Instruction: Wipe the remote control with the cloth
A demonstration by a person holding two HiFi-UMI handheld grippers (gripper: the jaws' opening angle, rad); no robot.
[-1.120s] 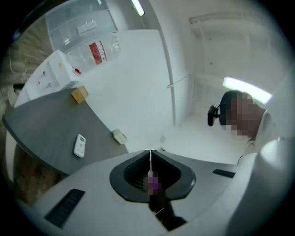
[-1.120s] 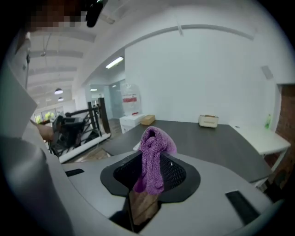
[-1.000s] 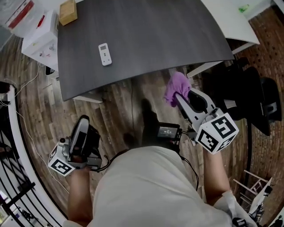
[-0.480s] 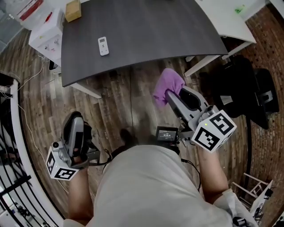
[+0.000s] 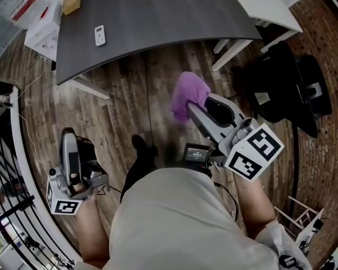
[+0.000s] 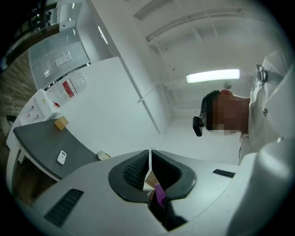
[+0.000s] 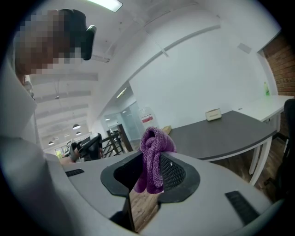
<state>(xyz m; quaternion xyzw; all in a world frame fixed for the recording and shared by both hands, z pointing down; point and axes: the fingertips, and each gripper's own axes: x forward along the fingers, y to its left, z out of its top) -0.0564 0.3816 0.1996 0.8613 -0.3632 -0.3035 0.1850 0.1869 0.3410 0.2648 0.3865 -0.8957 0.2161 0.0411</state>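
Wood-plank flooring (image 5: 132, 100) fills most of what I see looking down, and I stand on it, well back from the furniture. Ahead of me the dark grey table (image 5: 169, 21) curves across the top of the head view, with a white table (image 5: 269, 8) at its right end. A black chair (image 5: 288, 74) sits on the floor to my right. White boxes (image 5: 45, 31) are stacked off the grey table's left end.

Both my arms are out over the bare floor, not over the table. My right gripper (image 5: 190, 108) reaches forward and pinches the purple cloth (image 5: 187, 95); in the right gripper view the bunched fabric sits squeezed between the jaws, rising above them in a knot and hanging a little below. My left gripper (image 5: 67, 138) is low at my left side, its jaws pressed together with nothing between them.

A small cardboard box (image 5: 71, 5) rests near the grey table's far left corner. The remote control (image 5: 100, 35), white and small, lies flat on that table near its left end, just right of the box, well apart from the cloth and from both grippers.
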